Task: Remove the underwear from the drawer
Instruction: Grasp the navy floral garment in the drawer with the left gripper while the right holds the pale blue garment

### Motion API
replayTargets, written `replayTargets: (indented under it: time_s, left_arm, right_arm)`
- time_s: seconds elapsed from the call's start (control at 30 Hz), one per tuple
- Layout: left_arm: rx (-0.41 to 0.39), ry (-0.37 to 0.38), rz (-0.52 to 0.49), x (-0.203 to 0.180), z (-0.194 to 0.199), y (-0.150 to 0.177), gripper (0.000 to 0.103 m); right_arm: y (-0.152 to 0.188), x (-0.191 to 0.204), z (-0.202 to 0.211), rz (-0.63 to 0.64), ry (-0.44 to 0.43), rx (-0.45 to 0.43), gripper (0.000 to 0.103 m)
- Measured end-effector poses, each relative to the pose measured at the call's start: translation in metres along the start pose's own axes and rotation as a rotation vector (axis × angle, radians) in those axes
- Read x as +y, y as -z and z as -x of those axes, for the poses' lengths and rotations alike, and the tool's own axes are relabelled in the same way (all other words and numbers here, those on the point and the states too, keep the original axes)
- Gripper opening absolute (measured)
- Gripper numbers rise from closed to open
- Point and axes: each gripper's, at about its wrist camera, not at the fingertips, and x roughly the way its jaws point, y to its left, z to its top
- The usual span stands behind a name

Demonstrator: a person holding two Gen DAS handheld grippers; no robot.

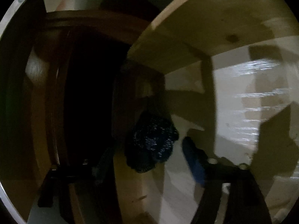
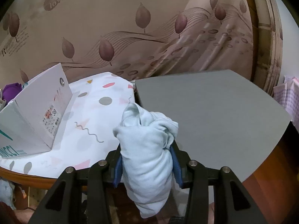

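Underwear [image 2: 147,149] of pale blue cotton is bunched into a soft, wrinkled roll, and it sits clamped between the blue pads [image 2: 118,168] of the right gripper [image 2: 147,165]. The jaws are closed partway, pressing the cloth from both sides, so the bundle bulges above them and hangs down below them. The roll is held over the near edge of a bed, where a sheet [image 2: 87,108] printed with dots, triangles and squiggles meets a plain grey board [image 2: 214,115]. A white carton [image 2: 37,115] stands open on the sheet to the left. Behind the bed hangs a beige curtain [image 2: 130,28] patterned with brown leaves.

A second piece of underwear [image 1: 151,145], dark with a speckled blue weave, shows in the left wrist view, which is dim and blurred. It lies crumpled inside a pale wooden drawer [image 1: 186,43], against the drawer's side wall. The left gripper [image 1: 147,166] reaches toward it with its jaws about half open. One blue pad [image 1: 194,160] stands just to the right of the dark cloth; the other finger [image 1: 61,175] is lost in shadow on the left. Whether either pad touches the cloth cannot be told. Beyond the drawer is the dark brown wood of the cabinet [image 1: 56,59].
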Motion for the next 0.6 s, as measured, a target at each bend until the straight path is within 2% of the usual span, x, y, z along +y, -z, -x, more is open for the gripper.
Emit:
replayTargets:
  time_s: [0.03,0.07,0.17,0.33,0.6]
  left_arm:
    - [0.012,0.022,0.011,0.001,-0.001,0.001,0.054]
    - [0.018,0.012,0.016,-0.001,-0.004,-0.002,0.046]
    - [0.039,-0.030,0.020,-0.001,-0.012,0.002,0.046]
    - [0.031,-0.041,0.059,0.009,-0.019,-0.001,0.050]
    - [0.000,0.032,0.083,0.024,-0.024,-0.010,0.041]
  right_arm:
    - [0.000,0.001,-0.001,0.002,-0.004,0.005,0.044]
    - [0.001,0.002,-0.001,0.001,-0.011,0.009,0.044]
    - [0.001,0.005,-0.001,0.002,-0.024,0.010,0.044]
    - [0.001,0.011,0.000,0.019,-0.033,0.007,0.044]
    - [0.001,0.011,-0.002,0.007,-0.046,0.014,0.044]
